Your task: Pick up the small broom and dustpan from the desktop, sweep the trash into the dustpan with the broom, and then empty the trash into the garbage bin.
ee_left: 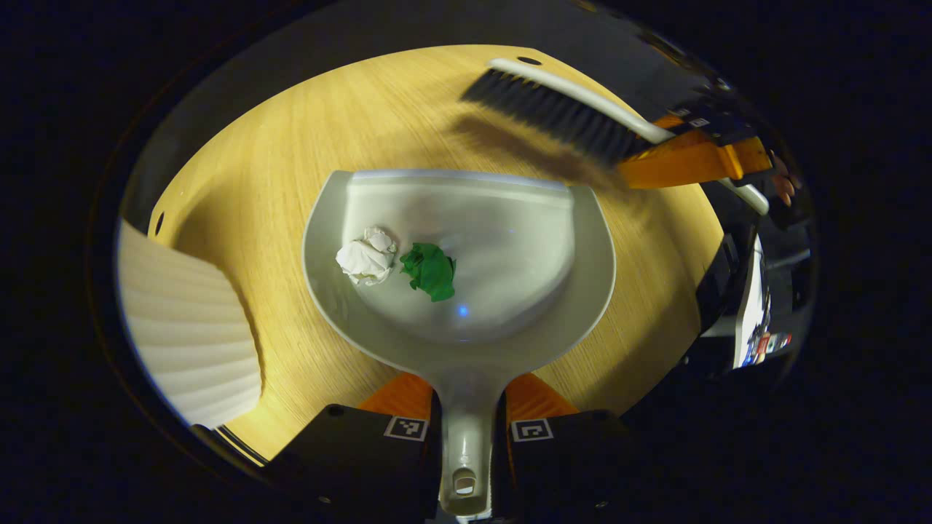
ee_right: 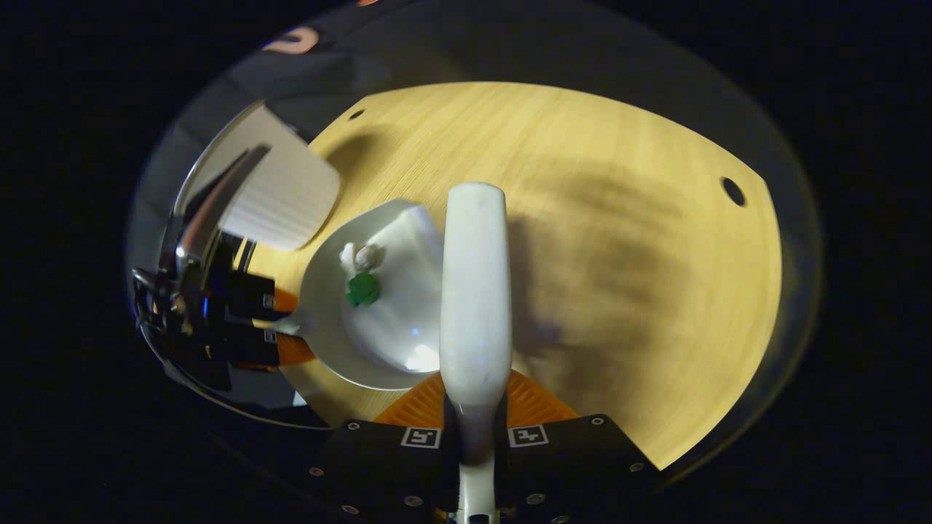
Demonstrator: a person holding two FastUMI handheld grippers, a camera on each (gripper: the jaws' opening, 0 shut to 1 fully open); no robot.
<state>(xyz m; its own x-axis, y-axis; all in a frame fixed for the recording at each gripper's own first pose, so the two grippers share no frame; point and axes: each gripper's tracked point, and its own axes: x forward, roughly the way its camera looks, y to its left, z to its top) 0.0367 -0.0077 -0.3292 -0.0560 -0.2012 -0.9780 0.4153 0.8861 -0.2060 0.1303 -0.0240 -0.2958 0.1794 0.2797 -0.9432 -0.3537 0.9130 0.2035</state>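
- You are working over a pale wooden surface [ee_left: 291, 145] under dim booth light, with a ribbed white bin [ee_left: 186, 342] standing at its edge, just beside the dustpan.
- You are holding the dustpan [ee_left: 510, 240] with your left tool [ee_left: 466, 426], its two fingers clamped on the narrow handle, one on each side. The grip is keeping the pan steady, so the trash is sitting well inside it, away from the open lip.
- Both pieces of trash are lying in the pan already: a white paper ball [ee_left: 368, 256] and a green paper ball [ee_left: 431, 271], touching or nearly touching each other. Judging from that, the sweeping part looks done and the emptying is what is left.
- Your right tool [ee_right: 473, 437] is clamped on the broom [ee_right: 473, 291] by its handle, so the white back of the brush is running straight ahead in the right gripper view.
- In the left gripper view you are carrying the broom's bristles [ee_left: 553, 116] past the far lip of the pan, apart from it. I cannot tell whether they are touching the wood.
- Your right hand is coming in from the far side and your left from the near side, so the two tools are facing each other across the pan.
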